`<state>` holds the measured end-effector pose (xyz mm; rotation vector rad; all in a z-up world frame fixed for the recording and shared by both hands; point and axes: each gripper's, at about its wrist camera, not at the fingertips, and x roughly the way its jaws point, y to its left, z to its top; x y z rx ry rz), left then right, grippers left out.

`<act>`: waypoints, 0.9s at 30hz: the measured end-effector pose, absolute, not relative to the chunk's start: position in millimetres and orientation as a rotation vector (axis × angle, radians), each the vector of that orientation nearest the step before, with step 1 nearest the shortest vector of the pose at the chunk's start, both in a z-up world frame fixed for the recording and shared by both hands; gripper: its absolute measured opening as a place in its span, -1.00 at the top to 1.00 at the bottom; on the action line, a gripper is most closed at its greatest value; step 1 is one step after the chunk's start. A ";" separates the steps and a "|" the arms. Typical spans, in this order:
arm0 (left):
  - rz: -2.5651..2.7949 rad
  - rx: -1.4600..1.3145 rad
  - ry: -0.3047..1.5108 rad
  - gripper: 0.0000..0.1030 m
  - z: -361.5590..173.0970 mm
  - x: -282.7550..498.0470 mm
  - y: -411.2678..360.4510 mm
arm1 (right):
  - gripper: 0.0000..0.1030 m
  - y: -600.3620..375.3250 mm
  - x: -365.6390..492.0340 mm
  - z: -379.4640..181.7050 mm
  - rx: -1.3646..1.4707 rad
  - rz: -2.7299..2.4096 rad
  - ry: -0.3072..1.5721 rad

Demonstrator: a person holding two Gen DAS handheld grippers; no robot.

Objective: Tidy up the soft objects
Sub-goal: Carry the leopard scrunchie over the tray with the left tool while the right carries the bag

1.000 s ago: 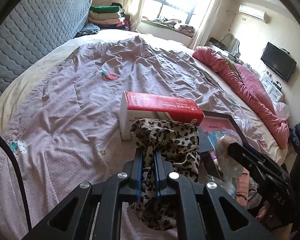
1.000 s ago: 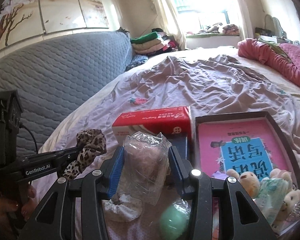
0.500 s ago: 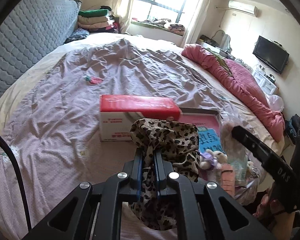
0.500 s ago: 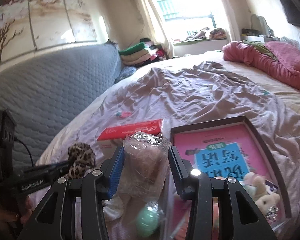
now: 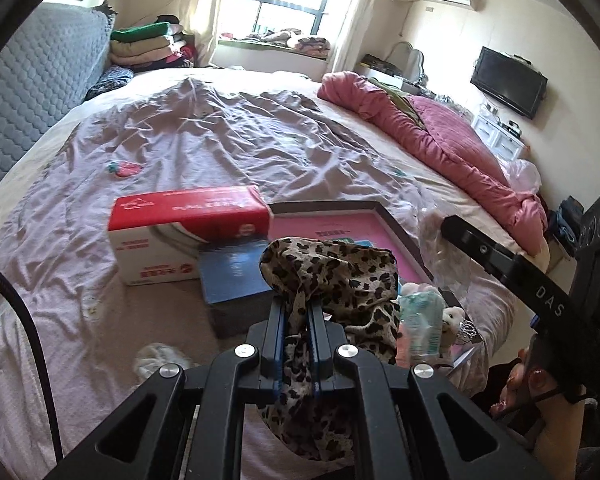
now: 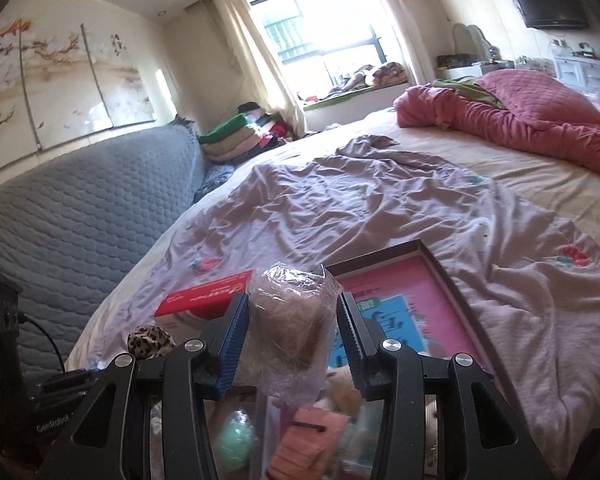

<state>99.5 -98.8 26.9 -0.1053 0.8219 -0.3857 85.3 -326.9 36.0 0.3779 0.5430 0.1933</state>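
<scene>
Left wrist view: left gripper (image 5: 298, 320) jaws clenched on a leopard-print scrunchie (image 5: 336, 276), fabric bunched above and hanging below the jaws. Ahead of the jaws on the bed (image 5: 204, 140): red-and-white box (image 5: 180, 232), blue book (image 5: 232, 272), dark-framed tray (image 5: 396, 232) with pink booklet. White scrunchie (image 5: 156, 360) lies left of the jaws. Right wrist view: right gripper (image 6: 290, 320) jaws grasping a clear plastic bag (image 6: 292, 320) with something brownish inside; green ball (image 6: 232, 444) blurred below the jaws.
</scene>
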 end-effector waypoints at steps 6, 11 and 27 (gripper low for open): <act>-0.401 -0.086 0.837 0.80 21.9 102.3 -117.6 | 0.10 -343.3 81.9 36.7 0.398 0.169 0.524; -0.407 -0.061 0.848 0.80 16.4 106.0 -132.7 | 0.10 -359.7 76.2 35.5 0.416 0.138 0.514; -0.414 -0.033 0.872 0.80 -1.9 125.5 -160.7 | 0.10 -414.0 66.2 21.5 0.448 -0.009 0.511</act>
